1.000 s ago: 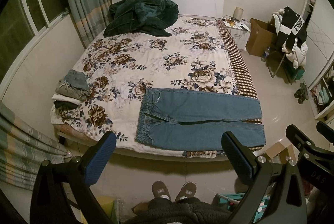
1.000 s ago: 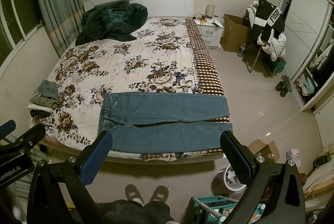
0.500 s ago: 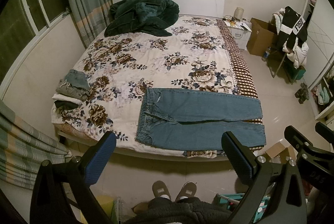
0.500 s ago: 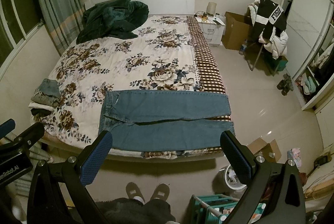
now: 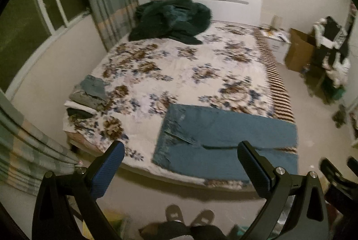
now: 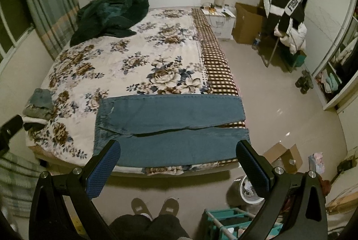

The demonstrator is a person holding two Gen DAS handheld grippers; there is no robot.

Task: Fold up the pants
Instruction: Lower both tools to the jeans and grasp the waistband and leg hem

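the jeans point(image 6: 172, 128) lie flat along the foot edge of the bed point(image 6: 125, 65), waist toward the left corner, both legs stretched side by side toward the right edge, a thin gap between them. the left gripper point(image 5: 181, 164) hangs in the air short of the bed, released, jaws spread wide, nothing between them. the right gripper point(image 6: 177, 160) is likewise released and empty, well apart from the denim. a small pile of folded clothes point(image 6: 37, 105) sits at the left edge near the foot corner. a dark green blanket point(image 6: 109, 16) is heaped at the head corner. the left view is blurred.
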